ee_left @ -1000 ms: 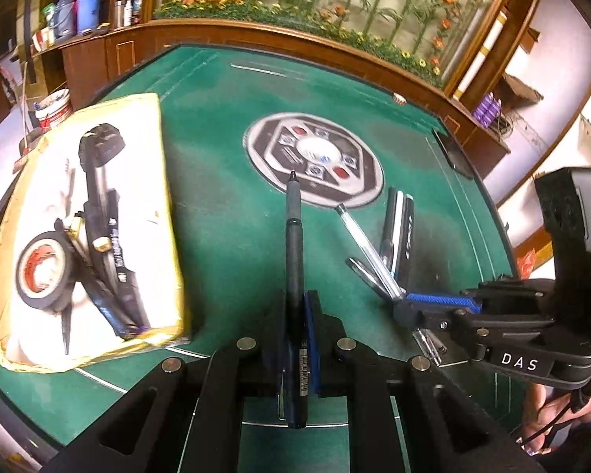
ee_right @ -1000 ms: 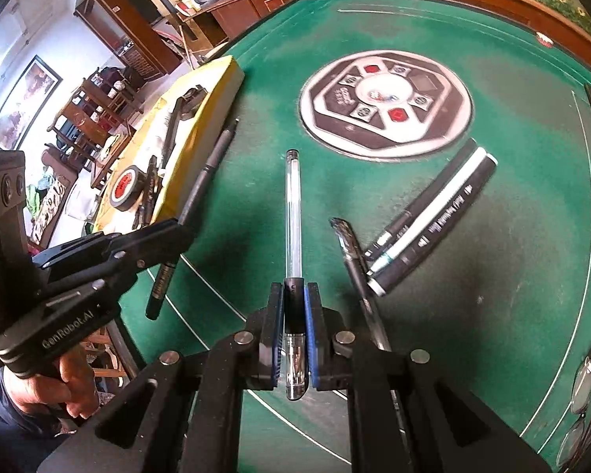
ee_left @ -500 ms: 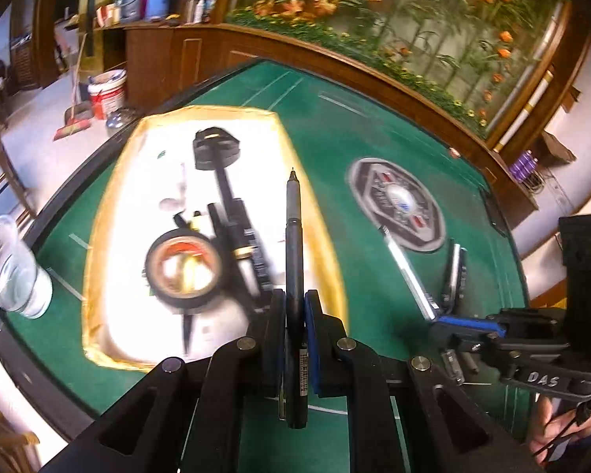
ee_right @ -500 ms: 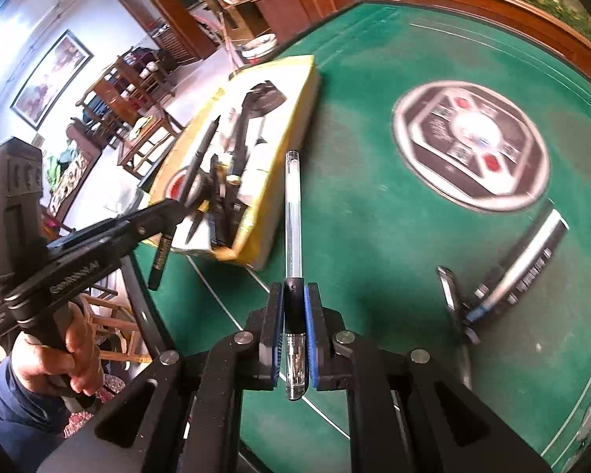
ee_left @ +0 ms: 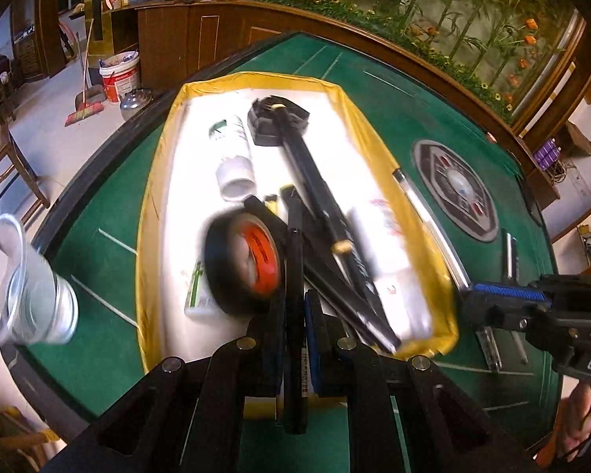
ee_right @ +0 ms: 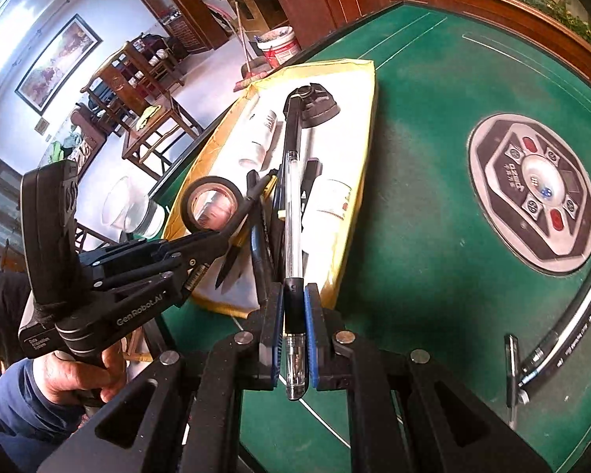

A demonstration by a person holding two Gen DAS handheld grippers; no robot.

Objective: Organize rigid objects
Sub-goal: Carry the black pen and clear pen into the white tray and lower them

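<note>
Left gripper [ee_left: 294,317] pinching a black pen [ee_left: 294,276], held over the yellow-rimmed tray [ee_left: 149,213] beside the tape roll [ee_left: 242,262]. Right gripper [ee_right: 294,317] clamped on a clear pen [ee_right: 292,213], tip reaching over the tray's near edge. More pens [ee_right: 563,323] lying on the green table [ee_right: 413,236], well apart.

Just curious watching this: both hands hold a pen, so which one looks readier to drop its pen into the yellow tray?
Probably the left gripper: its black pen already hangs over the tray; the right's clear pen looks nearer the tray's edge.
</note>
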